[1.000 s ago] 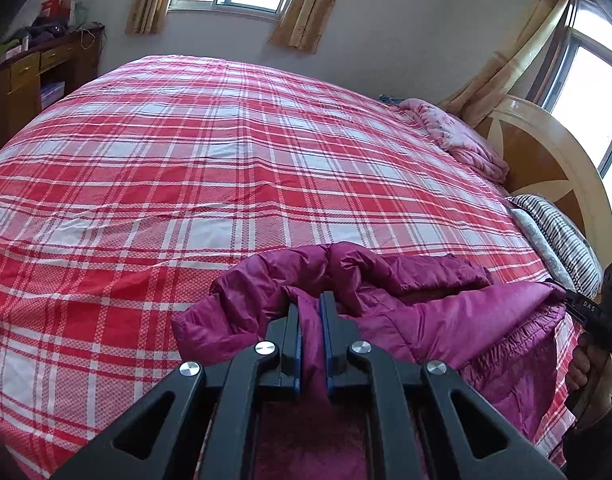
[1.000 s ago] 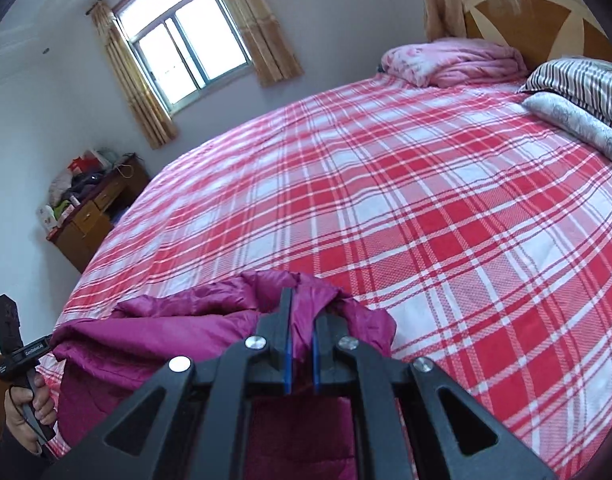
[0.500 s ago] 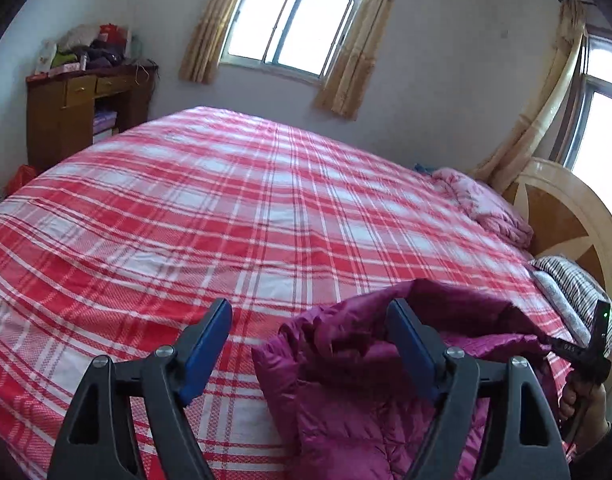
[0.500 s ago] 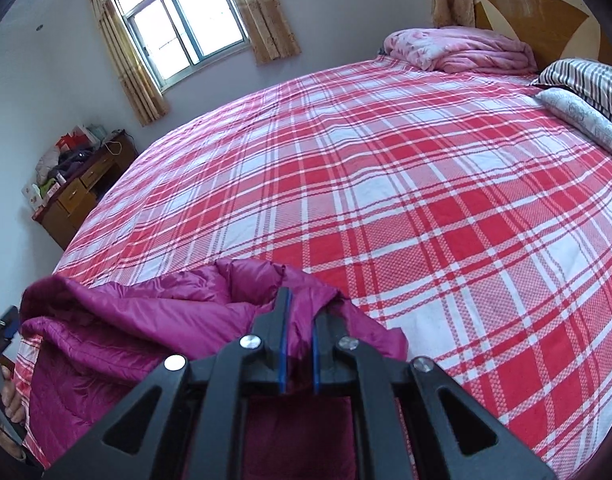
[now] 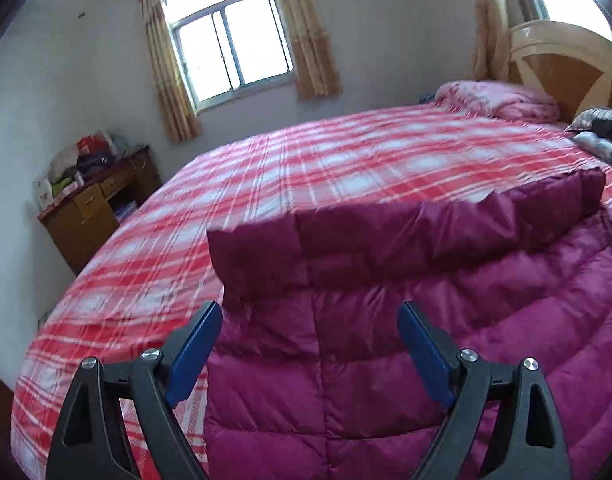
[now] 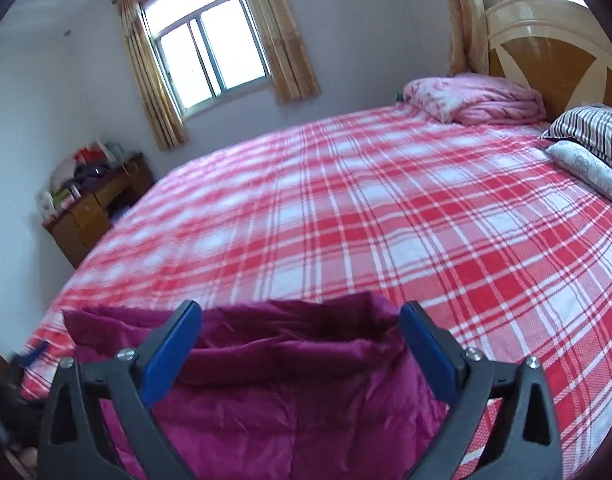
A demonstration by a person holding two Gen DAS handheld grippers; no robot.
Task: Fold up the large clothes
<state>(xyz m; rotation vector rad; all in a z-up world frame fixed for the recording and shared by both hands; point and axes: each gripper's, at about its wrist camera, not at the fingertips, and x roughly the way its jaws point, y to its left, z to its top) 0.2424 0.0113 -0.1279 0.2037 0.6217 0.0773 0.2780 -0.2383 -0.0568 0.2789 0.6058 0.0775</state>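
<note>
A magenta quilted down jacket (image 5: pixel 385 340) lies spread on the near edge of the bed, its collar (image 5: pixel 405 236) standing up in a ridge toward the far side. My left gripper (image 5: pixel 309 316) hovers over the jacket's left part, jaws opening wide, blue pads off the fabric. In the right wrist view the same jacket (image 6: pixel 282 408) fills the bottom, its collar edge (image 6: pixel 234 320) folded up. My right gripper (image 6: pixel 302 316) is above it, jaws opening wide, with cloth below the pads but not pinched.
The bed's red-and-white plaid sheet (image 6: pixel 365 216) stretches far ahead. A folded pink quilt (image 6: pixel 473 98) and striped pillows (image 6: pixel 589 128) lie by the wooden headboard (image 6: pixel 553 52). A cluttered wooden desk (image 6: pixel 94 204) stands at the left wall under a curtained window (image 6: pixel 210 52).
Both grippers, earlier shut on bunched jacket fabric, have let go and spread wide. The jacket has dropped flat onto the bed. The left view has swung round and pulled back.
</note>
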